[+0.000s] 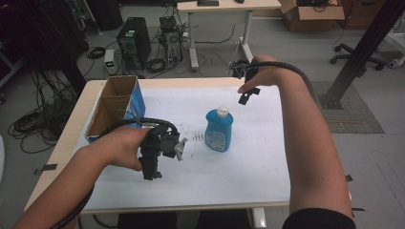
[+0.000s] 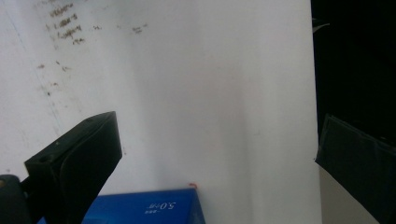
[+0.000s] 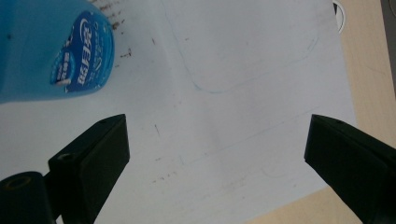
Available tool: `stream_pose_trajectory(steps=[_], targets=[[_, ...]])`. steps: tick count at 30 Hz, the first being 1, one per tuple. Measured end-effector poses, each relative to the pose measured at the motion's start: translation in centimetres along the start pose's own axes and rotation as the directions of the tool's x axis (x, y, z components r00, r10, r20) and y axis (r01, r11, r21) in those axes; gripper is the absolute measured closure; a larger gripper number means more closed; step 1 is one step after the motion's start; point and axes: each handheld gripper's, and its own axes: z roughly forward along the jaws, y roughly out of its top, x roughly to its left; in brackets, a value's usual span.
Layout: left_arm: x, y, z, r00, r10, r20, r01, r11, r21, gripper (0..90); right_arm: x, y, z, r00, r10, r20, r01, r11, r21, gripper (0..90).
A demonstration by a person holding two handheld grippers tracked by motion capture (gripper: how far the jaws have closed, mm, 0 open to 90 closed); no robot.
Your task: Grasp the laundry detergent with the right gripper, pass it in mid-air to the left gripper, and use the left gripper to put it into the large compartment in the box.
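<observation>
Right claw (image 1: 244,98) wide apart and empty near the blue bottle (image 1: 219,131), left claw (image 1: 152,174) apart too; may bump and tip the bottle on the bench (image 1: 248,167).

Beyond my table (image 1: 71,129): grey floor (image 1: 286,62), computer towers (image 1: 134,44), tangled cables (image 1: 33,125), second desk (image 1: 224,6), cardboard box (image 1: 310,16), office chair base (image 1: 358,59).
</observation>
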Motion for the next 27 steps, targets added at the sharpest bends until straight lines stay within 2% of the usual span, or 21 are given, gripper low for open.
stream_pose_trajectory(steps=[6, 17, 21, 27], targets=[[0.1, 0.3, -0.3, 1.0000, 0.002, -0.003, -0.002, 1.0000, 0.003, 0.4, 0.5, -1.4, -0.2, 1.0000, 0.005, 0.006, -0.005, 1.000, 0.006, 6.9], [0.1, 0.3, -0.2, 1.0000, 0.006, -0.004, -0.006, 0.9999, 0.010, 0.4, 1.9, -2.9, -0.2, 0.9999, 0.007, 0.008, -0.007, 1.000, -0.021, 6.8], [0.1, 0.5, -0.3, 1.0000, 0.001, -0.003, -0.001, 0.9999, 0.013, 0.4, 2.5, -3.6, 0.0, 0.9999, 0.013, 0.001, -0.013, 0.999, -0.039, 6.4], [0.3, 0.6, -0.6, 0.9997, 0.016, -0.016, -0.016, 0.9998, 0.012, 0.4, 3.8, -4.7, 0.3, 0.9999, -0.005, -0.013, 0.004, 0.997, -0.081, 6.4]])
